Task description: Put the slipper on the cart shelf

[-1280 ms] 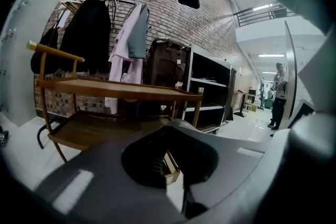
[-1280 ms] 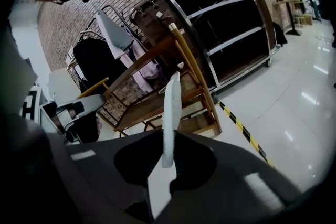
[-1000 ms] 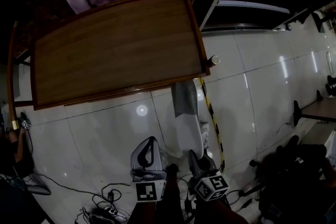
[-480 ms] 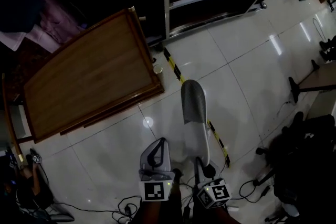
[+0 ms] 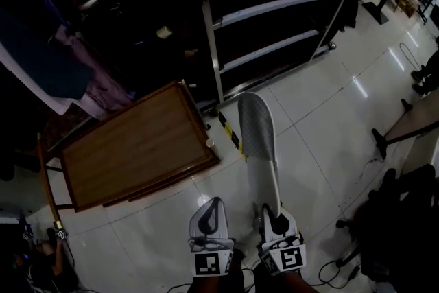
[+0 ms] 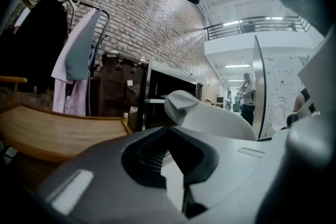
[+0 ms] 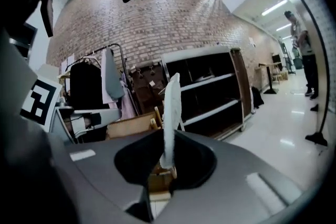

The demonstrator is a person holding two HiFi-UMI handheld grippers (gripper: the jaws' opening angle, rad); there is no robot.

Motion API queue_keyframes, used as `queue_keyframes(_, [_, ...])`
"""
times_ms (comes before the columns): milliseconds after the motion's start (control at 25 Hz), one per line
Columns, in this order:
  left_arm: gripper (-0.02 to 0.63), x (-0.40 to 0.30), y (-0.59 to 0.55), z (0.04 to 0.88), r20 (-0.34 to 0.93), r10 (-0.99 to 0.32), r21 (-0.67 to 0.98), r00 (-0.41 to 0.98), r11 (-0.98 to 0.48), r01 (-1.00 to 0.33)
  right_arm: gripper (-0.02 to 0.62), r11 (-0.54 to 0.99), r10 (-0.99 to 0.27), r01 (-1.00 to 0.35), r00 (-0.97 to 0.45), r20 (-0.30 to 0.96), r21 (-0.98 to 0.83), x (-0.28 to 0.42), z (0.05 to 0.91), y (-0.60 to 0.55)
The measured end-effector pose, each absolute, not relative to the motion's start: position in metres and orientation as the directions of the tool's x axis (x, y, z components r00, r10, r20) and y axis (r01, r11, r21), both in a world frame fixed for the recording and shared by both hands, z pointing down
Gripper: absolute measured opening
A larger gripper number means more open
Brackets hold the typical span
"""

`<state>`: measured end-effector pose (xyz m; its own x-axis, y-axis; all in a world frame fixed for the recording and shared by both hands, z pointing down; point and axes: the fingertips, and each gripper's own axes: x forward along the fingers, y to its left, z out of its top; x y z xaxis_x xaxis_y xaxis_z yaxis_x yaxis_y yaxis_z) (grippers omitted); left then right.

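Reaching forward nearly level, side by side. Pinching the slipper (image 5: 256, 134) by its near end in the right claw (image 5: 272, 215), the rest stretching far ahead of it. Holding the left claw (image 5: 210, 208) pressed together on nothing, just beside the right one. Facing the cart shelf (image 5: 274, 5), well ahead of both; cannot tell its contents.

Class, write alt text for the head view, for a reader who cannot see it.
The right gripper holds a white slipper by one end, pointing it toward a dark cart with pale shelves. The left gripper beside it holds nothing; a wooden table stands at left on white tiles.
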<state>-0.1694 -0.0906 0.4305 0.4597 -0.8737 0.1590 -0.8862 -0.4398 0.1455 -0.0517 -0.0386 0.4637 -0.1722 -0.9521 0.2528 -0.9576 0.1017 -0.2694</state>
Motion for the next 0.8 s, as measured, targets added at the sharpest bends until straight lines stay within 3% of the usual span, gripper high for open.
queue_keyframes(520, [0.015,-0.264,-0.126,0.272,0.008,-0.973,0.051,0.23,-0.229,-0.972,0.043,0.29,-0.957,-0.94,-0.28,-0.079,-0.183,-0.096,0.274,-0.116])
queue_keyframes(800, [0.016,-0.24,-0.125,0.22,-0.08,-0.961,0.067,0.265,-0.27,-0.96,0.044,0.29,-0.957,-0.943,-0.282,-0.069,-0.166,-0.084,0.261,-0.118])
